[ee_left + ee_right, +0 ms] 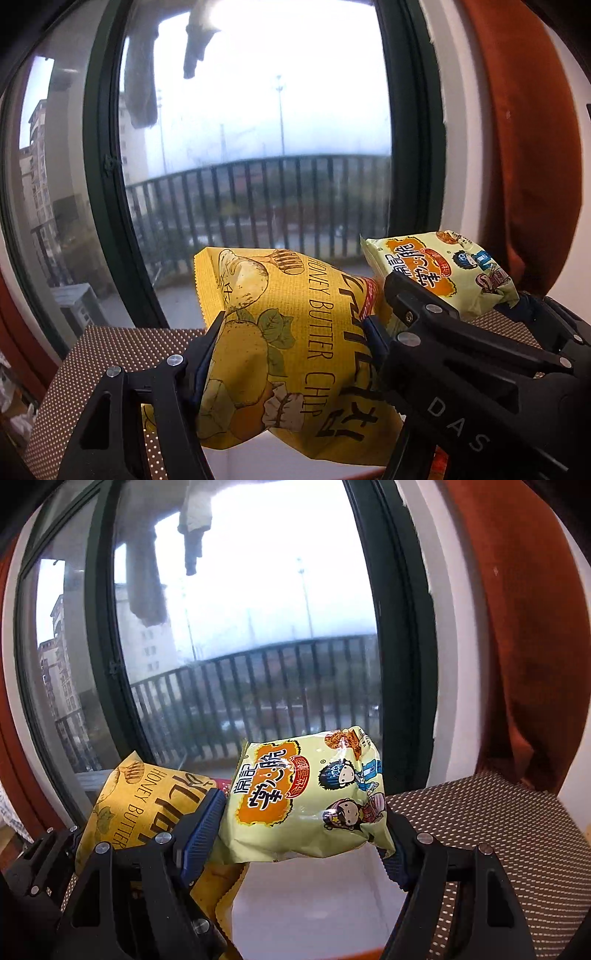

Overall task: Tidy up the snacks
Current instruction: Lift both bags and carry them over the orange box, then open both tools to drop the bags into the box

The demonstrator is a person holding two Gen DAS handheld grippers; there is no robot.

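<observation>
both grippers loaded, bags in air

left gripper [295, 354] clamps the honey butter chip bag [291, 354] mid-body; right gripper [303, 830] pinches the pale green snack pack [306, 797]. both look light, puffy, slick: squeeze sides gently, crushable.

Two wrist cameras, side by side, facing the window

Each looks forward along its own claw, close behind a held bag, level toward the window [255, 147] and balcony railing [258, 686]. Both share the window, railing, hanging clothes [138, 81], rust curtain [524, 627], and both bags: yellow chip bag [295, 354] and pale green packet [306, 797].
</observation>
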